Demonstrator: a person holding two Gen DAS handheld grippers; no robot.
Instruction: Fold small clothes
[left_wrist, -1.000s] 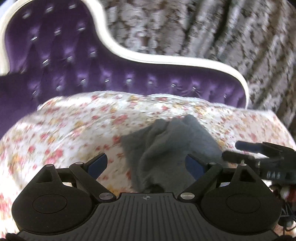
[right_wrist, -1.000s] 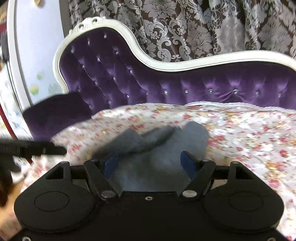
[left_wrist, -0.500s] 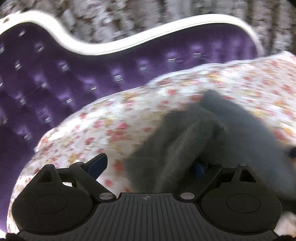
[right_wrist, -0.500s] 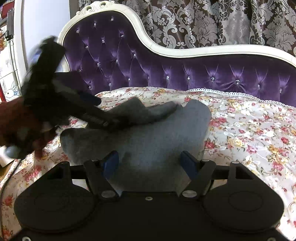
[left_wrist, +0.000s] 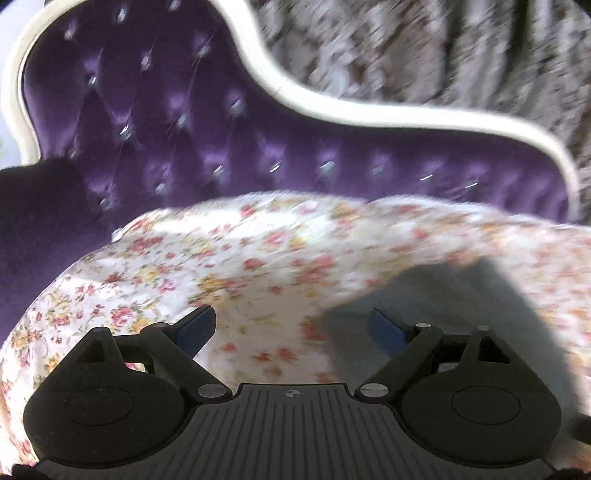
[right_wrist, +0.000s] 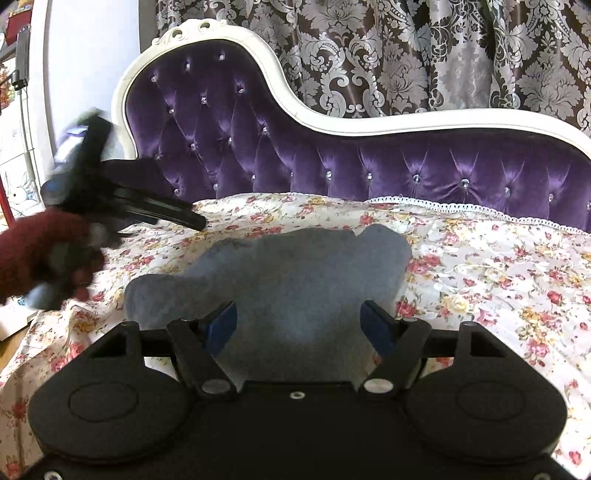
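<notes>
We see the grey garment (right_wrist: 295, 273) lying flat on the floral sheet (right_wrist: 498, 280) that covers the purple chaise (right_wrist: 332, 162), roughly midway across the seat and well forward of the tufted backrest. Our right claw (right_wrist: 297, 325) hangs just over the garment's near edge, its blue-tipped jaws spread wide and gripping nothing. Our left claw (left_wrist: 291, 325) is likewise spread and empty; in the right wrist view it sits off the garment's left end, above the sheet, while its own blurred view shows the grey cloth under its right finger. We judge the cloth to be light, soft and limp, likely a fleecy knit that will sag and drape rather than hold a crease, and it should not slip much in the pads. We would pinch it at a corner or along the left lobe's edge, taking one layer only so the sheet beneath stays out of the grip.
</notes>
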